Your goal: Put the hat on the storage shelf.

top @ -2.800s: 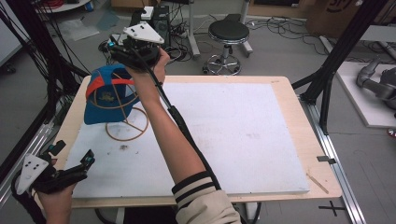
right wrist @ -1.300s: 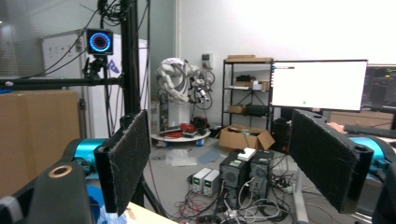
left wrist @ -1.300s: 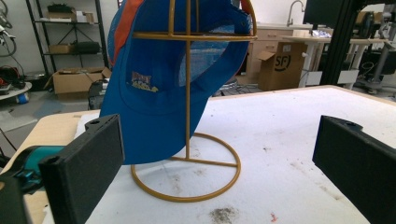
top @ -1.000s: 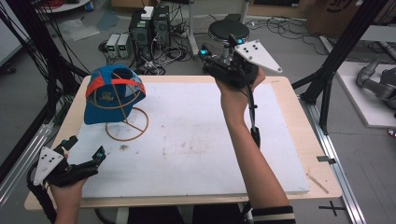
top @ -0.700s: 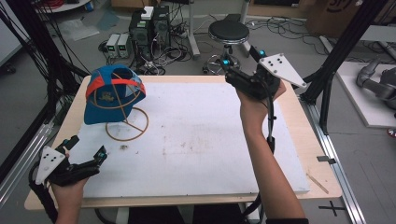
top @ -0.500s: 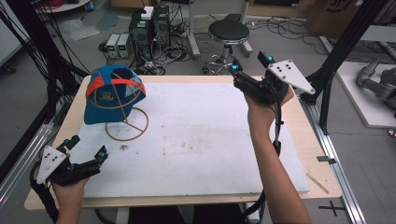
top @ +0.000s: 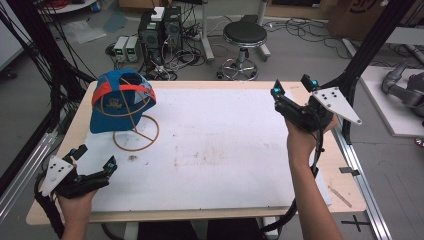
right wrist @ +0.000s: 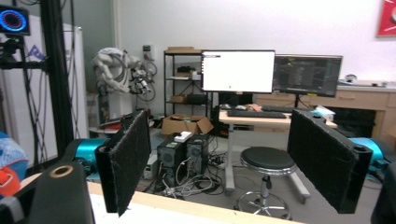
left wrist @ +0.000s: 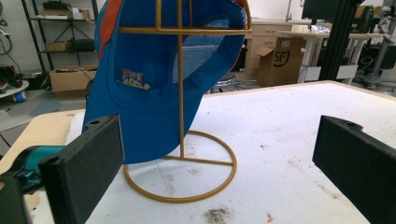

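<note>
- One blue cap [top: 116, 107] sits on one yellow wire stand [top: 137, 131], in the upper left of the high view, on the white table top [top: 215, 145].
- Two grippers are in hand, one on each side of that view.
- The left gripper [top: 95, 162] is at the lower left of the high view, below the cap and a little apart from the stand's ring base. Its jaws are spread wide with nothing between them.
- In the left gripper view the cap [left wrist: 154, 70] fills the upper left, rising above and behind the left jaw, with the stand [left wrist: 182, 140] between the two jaws but farther off.
- The right gripper [top: 292, 95] is held at the right of the high view, well apart from the cap, across the table. Its jaws stand apart and empty.
- In the right gripper view one black stool [right wrist: 268, 161] shows between the jaws, with two monitors [right wrist: 238, 71] beyond it.
</note>
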`<action>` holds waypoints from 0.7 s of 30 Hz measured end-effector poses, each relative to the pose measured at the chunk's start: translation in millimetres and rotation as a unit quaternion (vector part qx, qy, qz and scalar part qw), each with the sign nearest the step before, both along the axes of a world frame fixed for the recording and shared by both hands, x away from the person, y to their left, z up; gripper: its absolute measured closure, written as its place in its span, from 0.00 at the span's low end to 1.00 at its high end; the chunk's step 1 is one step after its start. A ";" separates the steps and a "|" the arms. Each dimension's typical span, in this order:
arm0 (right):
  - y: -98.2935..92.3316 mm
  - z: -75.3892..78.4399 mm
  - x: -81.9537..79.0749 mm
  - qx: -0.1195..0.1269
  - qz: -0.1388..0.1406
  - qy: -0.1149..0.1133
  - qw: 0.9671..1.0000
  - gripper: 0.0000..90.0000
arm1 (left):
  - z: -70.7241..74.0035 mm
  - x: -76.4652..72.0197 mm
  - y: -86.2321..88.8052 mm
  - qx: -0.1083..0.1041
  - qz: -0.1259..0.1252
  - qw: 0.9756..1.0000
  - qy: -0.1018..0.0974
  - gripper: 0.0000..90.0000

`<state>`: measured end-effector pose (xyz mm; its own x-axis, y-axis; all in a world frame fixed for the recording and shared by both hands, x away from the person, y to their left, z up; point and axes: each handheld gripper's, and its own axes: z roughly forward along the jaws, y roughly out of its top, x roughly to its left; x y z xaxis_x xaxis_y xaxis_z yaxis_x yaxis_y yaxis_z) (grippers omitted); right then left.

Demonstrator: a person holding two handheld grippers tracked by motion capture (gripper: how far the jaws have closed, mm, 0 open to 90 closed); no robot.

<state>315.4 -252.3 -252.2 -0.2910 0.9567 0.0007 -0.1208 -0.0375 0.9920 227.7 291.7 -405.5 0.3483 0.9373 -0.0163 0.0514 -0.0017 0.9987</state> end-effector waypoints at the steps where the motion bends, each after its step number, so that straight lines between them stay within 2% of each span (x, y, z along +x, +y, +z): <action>1: -2.8 -2.2 -1.4 0.002 -0.002 0.001 1.000 0.24 | -0.1 0.3 -0.6 -0.002 0.002 1.000 0.000 0.03; 9: -20.0 -23.3 -12.5 0.005 -0.015 0.011 1.000 0.24 | -0.2 1.3 -2.1 -0.001 0.001 1.000 0.001 0.03; 16: -28.1 -35.8 -20.8 0.000 -0.023 0.018 1.000 0.24 | 0.1 1.3 -1.4 0.000 0.001 1.000 0.000 0.03; 21: -37.7 -52.2 -26.9 0.003 -0.028 0.033 0.999 0.24 | 0.0 1.4 -0.3 -0.002 0.003 1.000 0.000 0.03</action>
<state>288.4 -290.1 -304.4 -0.2355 0.9716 0.0243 -0.0575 -0.0389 0.9976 229.1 291.4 -405.5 0.3431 0.9391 -0.0201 0.0523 0.0023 0.9986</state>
